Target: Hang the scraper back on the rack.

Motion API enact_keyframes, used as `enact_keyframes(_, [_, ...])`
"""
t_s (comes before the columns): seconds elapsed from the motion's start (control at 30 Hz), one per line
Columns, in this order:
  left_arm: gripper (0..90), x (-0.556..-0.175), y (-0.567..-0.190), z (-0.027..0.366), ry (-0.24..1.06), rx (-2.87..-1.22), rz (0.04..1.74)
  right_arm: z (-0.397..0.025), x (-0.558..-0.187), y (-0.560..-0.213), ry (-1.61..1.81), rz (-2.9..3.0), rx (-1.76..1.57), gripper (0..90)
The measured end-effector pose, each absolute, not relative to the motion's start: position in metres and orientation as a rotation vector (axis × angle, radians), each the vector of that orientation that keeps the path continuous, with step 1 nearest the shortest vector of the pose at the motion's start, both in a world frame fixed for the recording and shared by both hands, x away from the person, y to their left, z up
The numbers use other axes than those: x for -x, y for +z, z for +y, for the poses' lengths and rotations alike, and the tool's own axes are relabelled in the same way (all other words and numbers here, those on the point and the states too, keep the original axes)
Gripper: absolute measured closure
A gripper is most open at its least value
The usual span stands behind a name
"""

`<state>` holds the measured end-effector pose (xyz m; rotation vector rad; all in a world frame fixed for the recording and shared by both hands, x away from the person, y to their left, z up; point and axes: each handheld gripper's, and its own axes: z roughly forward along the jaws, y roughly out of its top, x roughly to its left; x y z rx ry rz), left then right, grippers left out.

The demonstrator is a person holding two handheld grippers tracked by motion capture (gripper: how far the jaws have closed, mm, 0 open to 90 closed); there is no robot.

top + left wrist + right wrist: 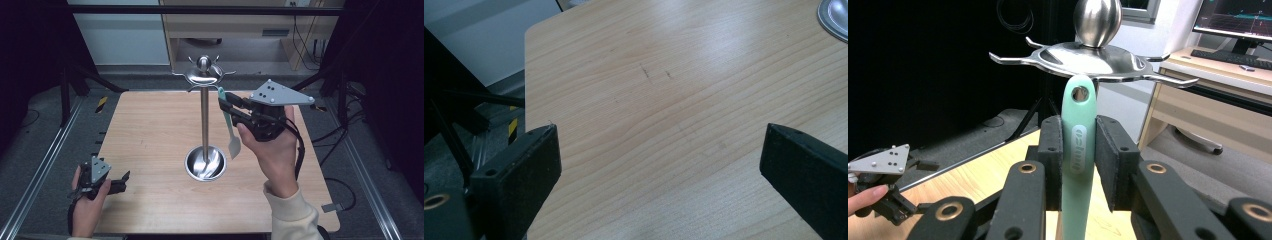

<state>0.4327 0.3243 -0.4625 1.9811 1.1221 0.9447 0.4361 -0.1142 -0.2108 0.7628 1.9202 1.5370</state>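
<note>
A steel utensil stand rises from a round dish base in the middle of the wooden table, with a ball and a ring of hooks at its top. My right gripper is shut on the handle of a mint-green spatula, held upright just right of the pole. In the right gripper view the spatula handle sits between the pads, its hanging hole just below a hook. My left gripper rests open near the table's front left corner, nothing between its jaws.
The stand's base shows at the top right of the left gripper view. Black frame bars run along both sides of the table. A desk with a monitor and keyboard stands behind, off the table.
</note>
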Motion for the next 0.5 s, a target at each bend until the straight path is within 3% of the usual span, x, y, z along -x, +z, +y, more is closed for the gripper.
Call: enact_keyframes(0.5, [2.7,-0.4329,-0.4627,0.3233,0.939,-1.988,1.117,-0.1071,-0.4452,-0.2129,1.564,1.922,-0.78,74.2])
